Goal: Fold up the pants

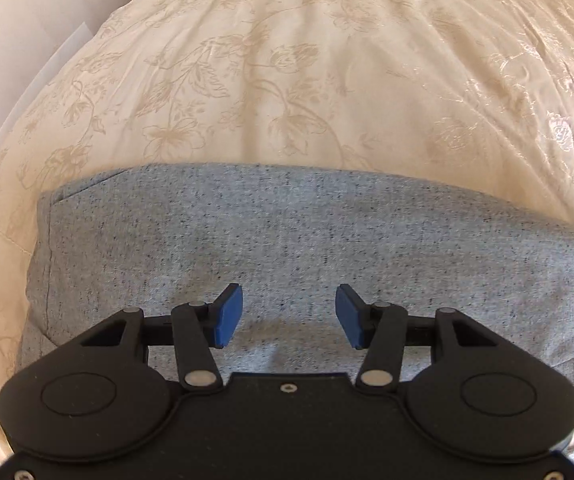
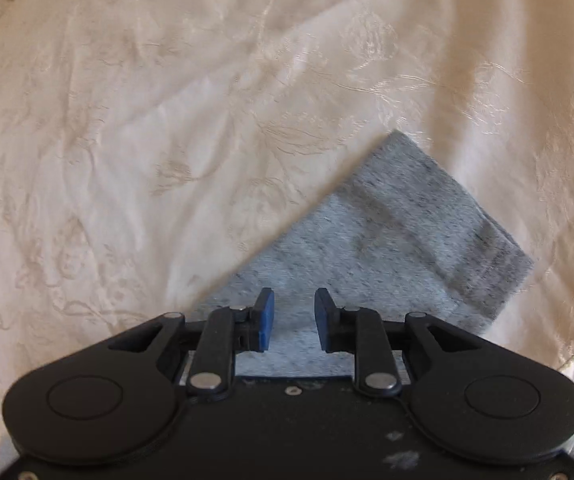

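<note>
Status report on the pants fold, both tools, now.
Left tool open, empty, over grey pants. Right tool open, empty, above the cuffed leg end. Pants flat on cream bedspread. Nothing in the way.

The left gripper (image 1: 289, 316) is spread wide, its two blue pads (image 1: 229, 316) well apart with nothing between them. Its black linkage arms angle outward from the body, and both fingers point forward and slightly downward. The right gripper (image 2: 294, 319) is also parted, though with a narrower gap than the left one; its blue pads (image 2: 266, 319) face each other squarely and hold nothing. Its black body fills the lower part of the right wrist view, with the two round pivot covers on either side and the linkage arms standing nearly parallel. Neither gripper appears in the other's view.
</note>
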Demonstrator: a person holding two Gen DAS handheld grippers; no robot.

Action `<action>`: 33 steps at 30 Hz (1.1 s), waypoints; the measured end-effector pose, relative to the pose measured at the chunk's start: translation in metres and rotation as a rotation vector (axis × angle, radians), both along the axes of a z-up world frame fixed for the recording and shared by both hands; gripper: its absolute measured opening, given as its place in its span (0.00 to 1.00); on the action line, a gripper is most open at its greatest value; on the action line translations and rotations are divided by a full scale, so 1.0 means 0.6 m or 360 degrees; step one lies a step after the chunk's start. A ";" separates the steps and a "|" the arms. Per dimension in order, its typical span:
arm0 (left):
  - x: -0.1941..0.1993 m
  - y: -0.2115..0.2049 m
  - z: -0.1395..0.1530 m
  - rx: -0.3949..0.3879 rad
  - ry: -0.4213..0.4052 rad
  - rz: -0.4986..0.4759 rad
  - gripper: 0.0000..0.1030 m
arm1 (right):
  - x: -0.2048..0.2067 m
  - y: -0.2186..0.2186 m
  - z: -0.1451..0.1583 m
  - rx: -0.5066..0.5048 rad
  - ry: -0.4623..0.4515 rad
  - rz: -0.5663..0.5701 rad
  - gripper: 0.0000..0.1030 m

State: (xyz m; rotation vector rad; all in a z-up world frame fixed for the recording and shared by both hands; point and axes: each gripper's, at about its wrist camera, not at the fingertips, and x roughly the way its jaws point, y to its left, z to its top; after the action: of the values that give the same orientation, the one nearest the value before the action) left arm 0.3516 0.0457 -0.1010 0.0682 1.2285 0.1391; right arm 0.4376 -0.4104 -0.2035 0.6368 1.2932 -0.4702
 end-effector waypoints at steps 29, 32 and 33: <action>0.072 -0.042 0.038 -0.0090 -0.0129 -0.0111 0.56 | -0.005 0.058 -0.014 -0.0039 0.0086 0.0077 0.02; 0.094 -0.034 0.040 -0.0139 -0.0107 -0.0073 0.57 | -0.063 0.049 0.013 -0.0009 0.0030 0.0084 0.02; 0.101 -0.031 0.039 -0.0156 -0.0096 -0.0050 0.57 | -0.080 0.047 0.019 0.0002 0.0018 0.0086 0.02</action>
State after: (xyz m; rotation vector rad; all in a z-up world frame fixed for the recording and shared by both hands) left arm 0.4124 0.0273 -0.0777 -0.0018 1.1720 0.0529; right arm 0.3896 -0.3822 -0.1919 0.5999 1.3181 -0.4291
